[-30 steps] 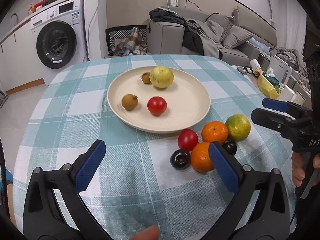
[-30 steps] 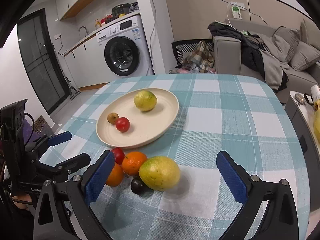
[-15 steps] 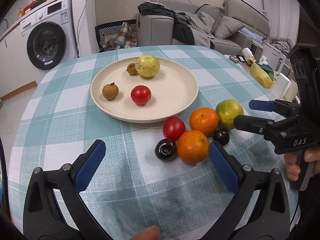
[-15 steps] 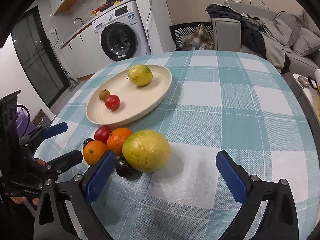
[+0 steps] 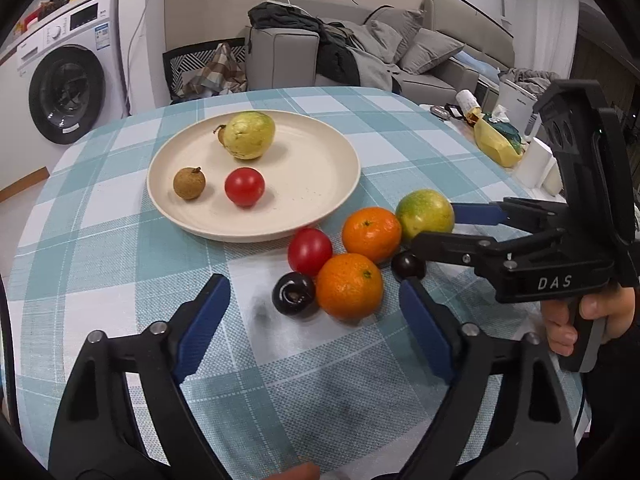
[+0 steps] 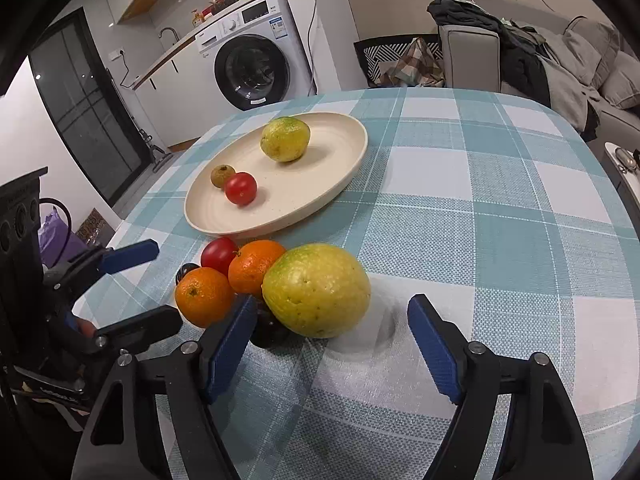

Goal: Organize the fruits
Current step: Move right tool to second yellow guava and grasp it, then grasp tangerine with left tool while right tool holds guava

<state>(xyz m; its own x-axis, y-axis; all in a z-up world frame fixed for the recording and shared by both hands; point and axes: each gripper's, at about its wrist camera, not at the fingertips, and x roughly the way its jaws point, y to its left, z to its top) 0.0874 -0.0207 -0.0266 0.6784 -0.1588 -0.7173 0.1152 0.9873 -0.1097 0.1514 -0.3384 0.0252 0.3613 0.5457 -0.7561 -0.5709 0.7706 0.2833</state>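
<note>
A cream plate point(image 5: 320, 184) point(image 6: 344, 160) holds a yellow-green guava point(image 5: 249, 135), a red tomato point(image 5: 244, 186) and a brown longan point(image 5: 189, 183). In front of it on the checked cloth lies a cluster: two oranges point(image 5: 349, 285) point(image 5: 372, 234), a red tomato point(image 5: 310, 251), two dark plums point(image 5: 293, 298) point(image 5: 408, 265) and a green-yellow guava point(image 5: 425, 215) point(image 6: 316, 290). My left gripper point(image 5: 314, 312) is open, just short of the near orange and plum. My right gripper point(image 6: 332, 344) is open, its fingers to either side of the loose guava's near end.
The round table's edge curves close on the right, with a side table of clutter point(image 5: 496, 140) beyond. A washing machine point(image 5: 64, 72), a chair point(image 6: 404, 60) and a grey sofa point(image 5: 360, 52) stand behind the table.
Both grippers have moved forward and lower toward the fruit cluster. The right gripper's fingers now reach the loose guava. No fruit has moved.
</note>
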